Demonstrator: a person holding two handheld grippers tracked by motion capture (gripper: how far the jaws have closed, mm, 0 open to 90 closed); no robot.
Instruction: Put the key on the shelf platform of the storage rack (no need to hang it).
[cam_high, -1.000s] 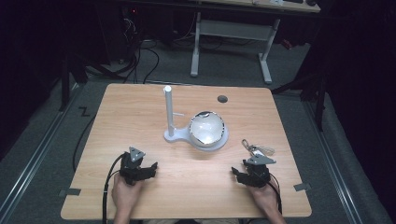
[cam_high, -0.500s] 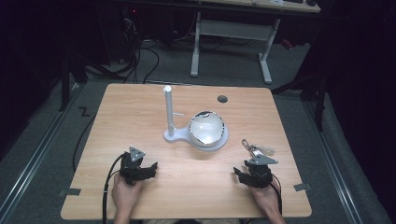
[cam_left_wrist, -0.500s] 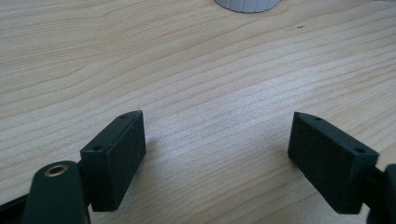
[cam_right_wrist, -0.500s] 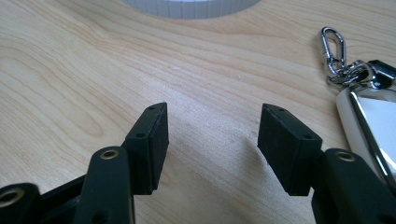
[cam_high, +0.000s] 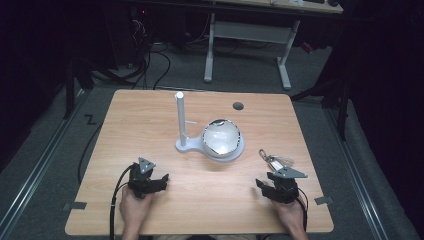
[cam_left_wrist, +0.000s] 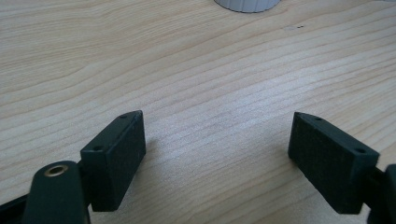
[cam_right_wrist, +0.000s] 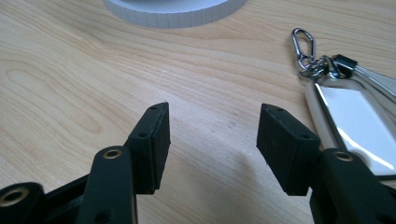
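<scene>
Wooden table (cam_high: 150, 125) bears both claws, left (cam_high: 159, 181) and right (cam_high: 264, 186), gaping empty.

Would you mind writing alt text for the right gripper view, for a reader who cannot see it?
The right gripper hangs open just above a light wooden table, its two black jaws apart with bare wood between them. A shiny metal keychain tag with a clip lies just beyond the right-hand jaw, and the rim of a white base crosses the top edge.

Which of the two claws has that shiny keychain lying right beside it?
The right claw: the keychain lies on the table just ahead of it. The left claw has bare wood before it.
</scene>
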